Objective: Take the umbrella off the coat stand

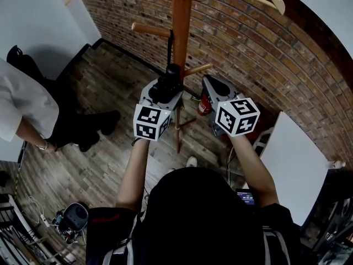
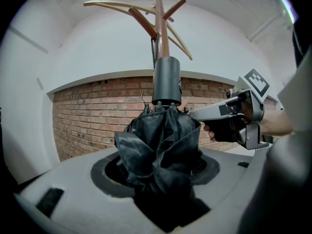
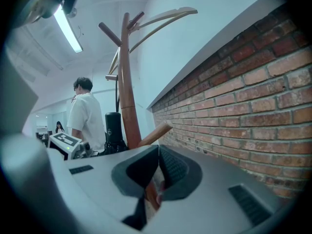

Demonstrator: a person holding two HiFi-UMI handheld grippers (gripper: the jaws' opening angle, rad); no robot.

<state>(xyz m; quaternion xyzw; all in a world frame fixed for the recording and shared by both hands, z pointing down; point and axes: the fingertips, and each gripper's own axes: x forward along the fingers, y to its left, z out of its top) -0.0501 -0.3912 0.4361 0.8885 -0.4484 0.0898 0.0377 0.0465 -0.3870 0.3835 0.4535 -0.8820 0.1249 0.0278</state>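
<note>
**Folded umbrella on the coat stand, gripped by our left claw**

The umbrella point(image 2: 158, 145) is a compact black one, folded. It hangs close against the coat stand point(image 1: 181, 15) by a thin strap point(image 1: 170, 46) looped over a wooden peg point(image 1: 151, 30). We judge it light, with a soft, slippery canopy that bunches under pressure and a stiff shaft inside. The rigid handle point(image 2: 166, 79) is at the top, so a hold low on the bundle should bite through to the shaft, and the strap must lift clear of the peg. Our left claw point(image 2: 158, 167) is about half closed and clamped on the crumpled canopy, with fabric bulging between its jaws. Our right claw point(image 3: 157, 172) is just beside it near the trunk. It looks clenched on nothing and touches no part of the stand.
</note>
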